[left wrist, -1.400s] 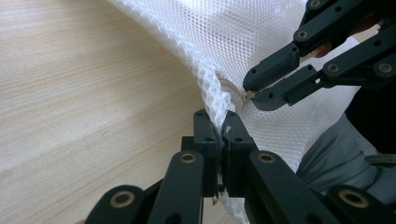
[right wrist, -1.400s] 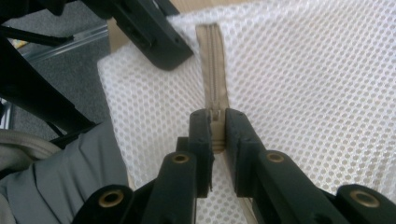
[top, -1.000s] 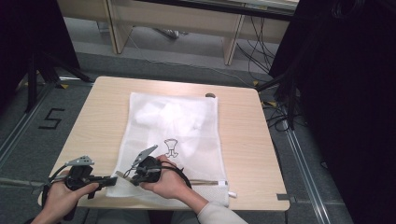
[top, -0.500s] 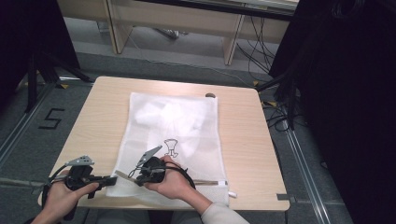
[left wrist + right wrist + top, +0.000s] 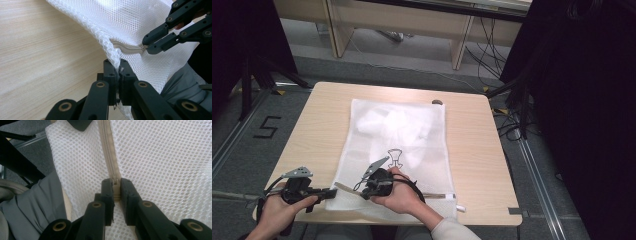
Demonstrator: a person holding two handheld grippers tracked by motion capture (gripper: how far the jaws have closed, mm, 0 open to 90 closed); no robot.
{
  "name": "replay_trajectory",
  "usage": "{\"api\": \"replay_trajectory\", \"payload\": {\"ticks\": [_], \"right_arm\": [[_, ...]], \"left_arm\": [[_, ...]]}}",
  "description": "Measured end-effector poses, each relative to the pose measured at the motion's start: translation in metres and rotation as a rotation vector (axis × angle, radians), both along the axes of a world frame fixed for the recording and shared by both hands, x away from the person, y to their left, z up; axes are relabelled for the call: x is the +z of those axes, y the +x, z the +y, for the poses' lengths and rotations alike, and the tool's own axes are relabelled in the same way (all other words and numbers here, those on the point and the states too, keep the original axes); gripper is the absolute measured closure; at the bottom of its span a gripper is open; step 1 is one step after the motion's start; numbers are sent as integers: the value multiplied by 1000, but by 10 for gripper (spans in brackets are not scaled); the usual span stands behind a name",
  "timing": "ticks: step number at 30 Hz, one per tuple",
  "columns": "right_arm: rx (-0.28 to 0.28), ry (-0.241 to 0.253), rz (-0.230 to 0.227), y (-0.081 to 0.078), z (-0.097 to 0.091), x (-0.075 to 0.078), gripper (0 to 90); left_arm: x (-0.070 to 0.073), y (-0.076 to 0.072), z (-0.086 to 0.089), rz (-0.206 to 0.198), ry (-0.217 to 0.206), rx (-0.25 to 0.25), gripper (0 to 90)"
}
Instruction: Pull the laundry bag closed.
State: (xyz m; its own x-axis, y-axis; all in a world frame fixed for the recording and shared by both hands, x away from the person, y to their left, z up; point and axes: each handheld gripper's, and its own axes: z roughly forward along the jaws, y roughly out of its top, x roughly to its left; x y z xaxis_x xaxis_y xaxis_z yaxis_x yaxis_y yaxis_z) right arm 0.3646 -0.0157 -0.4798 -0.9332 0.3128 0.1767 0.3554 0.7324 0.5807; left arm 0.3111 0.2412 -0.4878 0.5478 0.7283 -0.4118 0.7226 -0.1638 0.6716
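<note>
A: Wooden counter (image 5: 327, 120), grey floor around it. Where does the mesh laundry bag (image 5: 412, 145) lie?

B: Flat at the counter's centre, long axis from 12 to 6 o'clock in the high view. Its zipper (image 5: 437, 196) runs along the near edge, from 9 to 3 o'clock.

A: State of the left gripper (image 5: 332, 192)?

B: Fingers (image 5: 110, 72) clenched on the bag's near-left corner, as the left gripper view confirms. It acts as the anchor.

A: And the right gripper (image 5: 343, 187)?

B: Fingers (image 5: 107, 192) clamped on the zipper tape (image 5: 110, 157), apparently at the slider; the pull itself cannot be made out. This gripper is just beside the left one, at its 3 o'clock.

A: Governing relation for the next move?

B: Judged from the layout, the zipper's remaining length extends toward 3 o'clock from the right fingers. Travel should follow that axis, away from the anchored corner.
</note>
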Motion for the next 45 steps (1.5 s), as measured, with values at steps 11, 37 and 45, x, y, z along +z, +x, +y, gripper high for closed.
{"api": "replay_trajectory", "payload": {"ticks": [11, 37, 45], "right_arm": [[2, -10, -4, 0, -6, -1, 824], [-2, -36, -15, 2, -20, -3, 824], [-13, -36, 2, 1, -23, -3, 824]], "left_arm": [[0, 0, 0, -3, 5, 3, 857], [0, 0, 0, -4, 18, 6, 857], [-1, 0, 0, -5, 21, 4, 856]]}}
